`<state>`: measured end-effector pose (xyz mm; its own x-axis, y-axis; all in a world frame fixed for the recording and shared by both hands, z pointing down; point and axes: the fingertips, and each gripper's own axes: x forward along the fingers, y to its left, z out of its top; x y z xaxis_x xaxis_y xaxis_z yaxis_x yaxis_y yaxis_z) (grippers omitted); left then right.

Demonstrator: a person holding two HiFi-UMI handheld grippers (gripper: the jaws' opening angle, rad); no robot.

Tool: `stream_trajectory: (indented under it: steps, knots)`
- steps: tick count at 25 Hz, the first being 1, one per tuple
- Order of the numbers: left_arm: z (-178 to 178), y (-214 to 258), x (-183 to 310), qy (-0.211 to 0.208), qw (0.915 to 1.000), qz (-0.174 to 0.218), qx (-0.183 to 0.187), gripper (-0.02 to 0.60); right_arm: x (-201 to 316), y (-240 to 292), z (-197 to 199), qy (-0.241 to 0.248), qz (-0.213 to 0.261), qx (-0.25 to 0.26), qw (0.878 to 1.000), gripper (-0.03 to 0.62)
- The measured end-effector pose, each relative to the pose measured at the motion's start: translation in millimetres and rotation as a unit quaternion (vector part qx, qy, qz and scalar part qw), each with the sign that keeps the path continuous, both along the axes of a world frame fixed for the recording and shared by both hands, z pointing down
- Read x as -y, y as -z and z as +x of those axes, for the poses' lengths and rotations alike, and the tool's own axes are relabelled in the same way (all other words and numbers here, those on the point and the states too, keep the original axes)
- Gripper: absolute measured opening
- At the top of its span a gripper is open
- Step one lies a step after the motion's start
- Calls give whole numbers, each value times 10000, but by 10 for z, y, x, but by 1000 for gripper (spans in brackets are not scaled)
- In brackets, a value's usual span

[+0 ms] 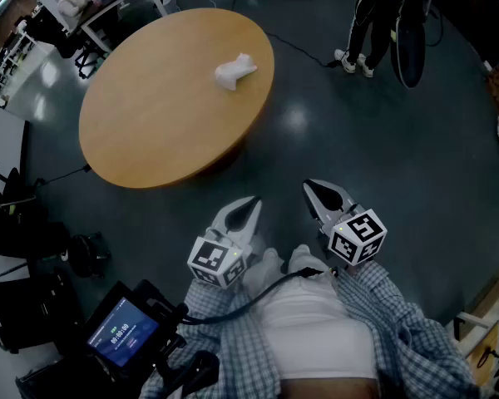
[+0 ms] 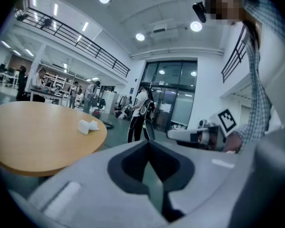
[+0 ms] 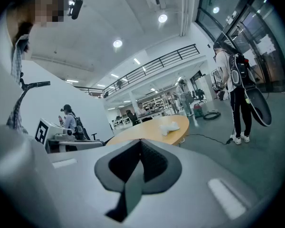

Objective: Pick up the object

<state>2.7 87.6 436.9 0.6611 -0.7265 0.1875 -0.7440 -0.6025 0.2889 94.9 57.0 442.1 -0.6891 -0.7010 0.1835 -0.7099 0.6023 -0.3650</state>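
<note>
The object is a small white crumpled lump (image 1: 235, 71) lying on the far right part of a round wooden table (image 1: 150, 131). It also shows as the white lump (image 2: 89, 126) left of centre in the left gripper view, and as the white lump (image 3: 170, 127) on the table (image 3: 142, 131) in the right gripper view. My left gripper (image 1: 253, 203) and right gripper (image 1: 313, 189) hang close to my body over the dark floor, well short of the table. Both have their jaws shut with nothing between them, as the left gripper (image 2: 147, 142) and right gripper (image 3: 140, 142) show.
A person with a dark bag (image 1: 374, 15) stands on the floor at the far right, near a cable (image 1: 303, 46). Desks with seated people (image 1: 83, 2) lie beyond the table at the upper left. A device with a lit screen (image 1: 121, 335) and dark chairs (image 1: 17, 231) sit at my lower left.
</note>
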Motion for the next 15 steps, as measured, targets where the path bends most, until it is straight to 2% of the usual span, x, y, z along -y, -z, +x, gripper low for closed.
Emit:
stream_trajectory:
  steps: [15]
  knots:
    - [44, 2, -5, -9, 10000, -34, 19, -2, 10, 9, 52, -39, -68, 28, 10000, 3]
